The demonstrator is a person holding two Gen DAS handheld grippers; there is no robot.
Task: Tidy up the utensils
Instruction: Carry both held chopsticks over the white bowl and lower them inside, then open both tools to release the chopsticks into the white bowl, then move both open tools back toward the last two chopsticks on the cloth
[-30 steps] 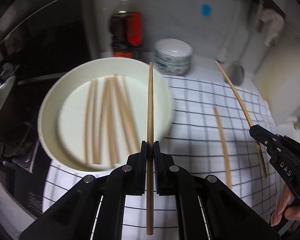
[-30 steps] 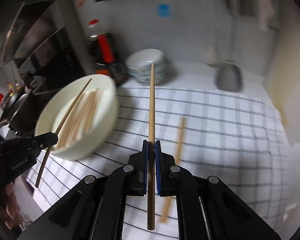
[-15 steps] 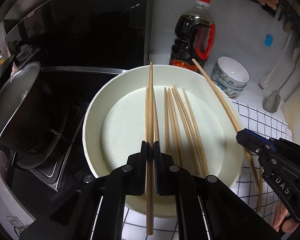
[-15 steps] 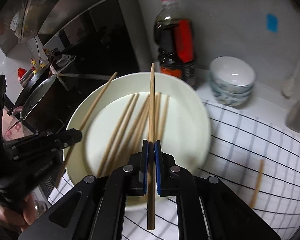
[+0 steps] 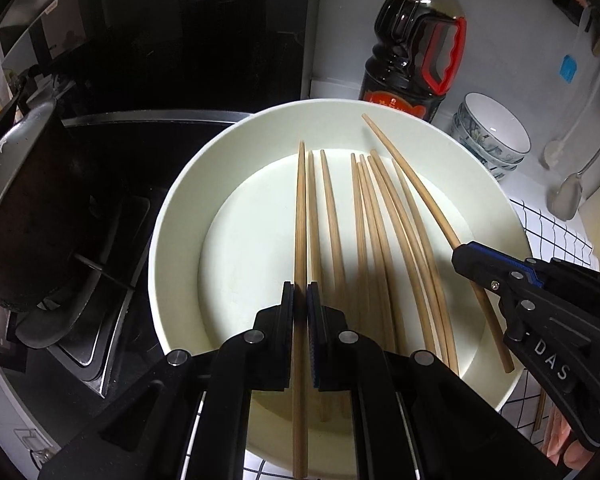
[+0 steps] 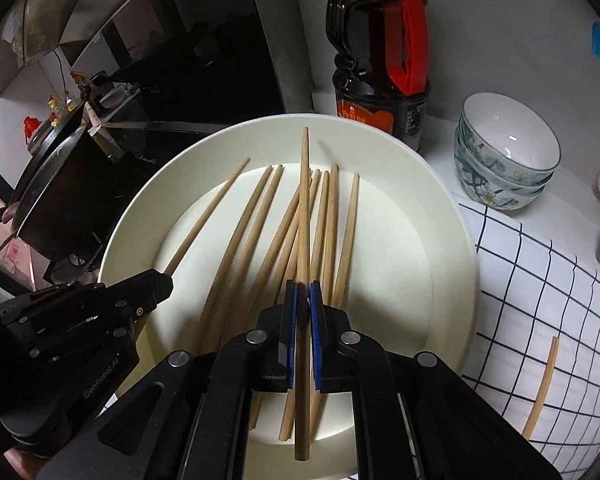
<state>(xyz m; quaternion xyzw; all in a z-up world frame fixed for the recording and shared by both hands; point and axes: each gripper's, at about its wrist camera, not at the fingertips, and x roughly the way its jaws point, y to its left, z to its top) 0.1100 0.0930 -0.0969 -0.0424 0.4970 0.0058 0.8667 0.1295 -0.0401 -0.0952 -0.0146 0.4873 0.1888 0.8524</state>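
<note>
A cream plate (image 5: 180,216) (image 6: 440,208) holds several wooden chopsticks (image 5: 380,216) (image 6: 332,216). My left gripper (image 5: 300,292) is shut on a chopstick (image 5: 300,208) and holds it low over the plate's left half. It shows in the right wrist view (image 6: 162,276) with its chopstick (image 6: 208,212). My right gripper (image 6: 303,290) is shut on a chopstick (image 6: 304,200) over the plate's middle. It shows in the left wrist view (image 5: 460,254) with its chopstick (image 5: 412,184) slanting over the right side.
A dark soy sauce bottle (image 5: 416,44) (image 6: 380,52) stands behind the plate. Stacked bowls (image 5: 492,136) (image 6: 504,152) sit at the right. A loose chopstick (image 6: 542,388) lies on the checked cloth (image 6: 540,280). A black pot (image 5: 28,216) sits on the stove at left.
Both grippers have moved left from the checked cloth to over the plate and come lower and closer to it, each still holding its chopstick.
</note>
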